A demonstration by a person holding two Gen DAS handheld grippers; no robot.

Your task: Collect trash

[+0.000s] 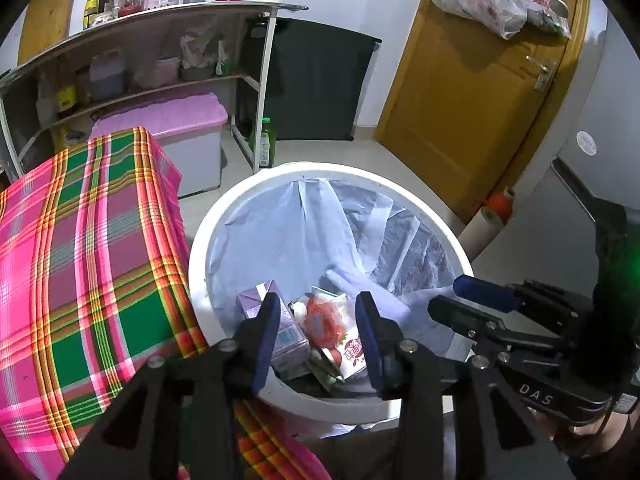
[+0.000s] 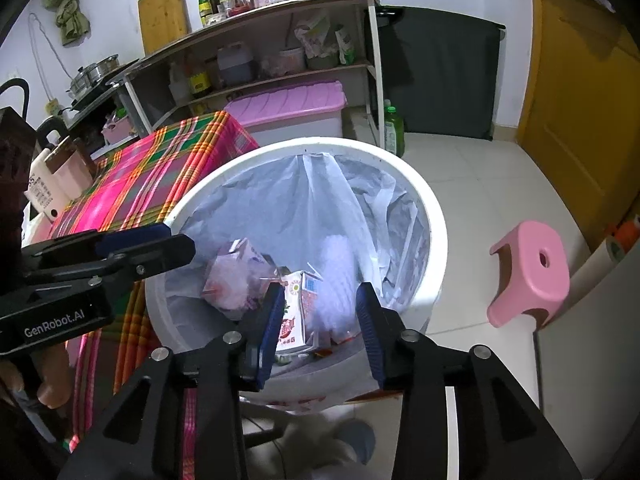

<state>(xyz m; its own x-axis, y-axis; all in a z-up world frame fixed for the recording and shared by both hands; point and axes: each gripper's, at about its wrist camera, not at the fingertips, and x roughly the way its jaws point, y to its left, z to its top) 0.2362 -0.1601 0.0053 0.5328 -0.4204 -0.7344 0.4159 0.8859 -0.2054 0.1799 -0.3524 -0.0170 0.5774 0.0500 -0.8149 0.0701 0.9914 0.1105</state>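
Both hand-held grippers, left (image 1: 318, 336) and right (image 2: 320, 326), were held over the bin (image 1: 224, 216), jaws apart and empty, evidently for dropping; cartons (image 1: 352, 354) lay inside the liner.

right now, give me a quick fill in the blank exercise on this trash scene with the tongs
1. The white bin is lined with a pale plastic ____.
2. The stool on the floor tiles is ____ in colour.
3. Both the left tongs and the right tongs are ____, holding nothing.
4. The purple carton lies ____ the bin.

Missing words: bag; pink; open; inside
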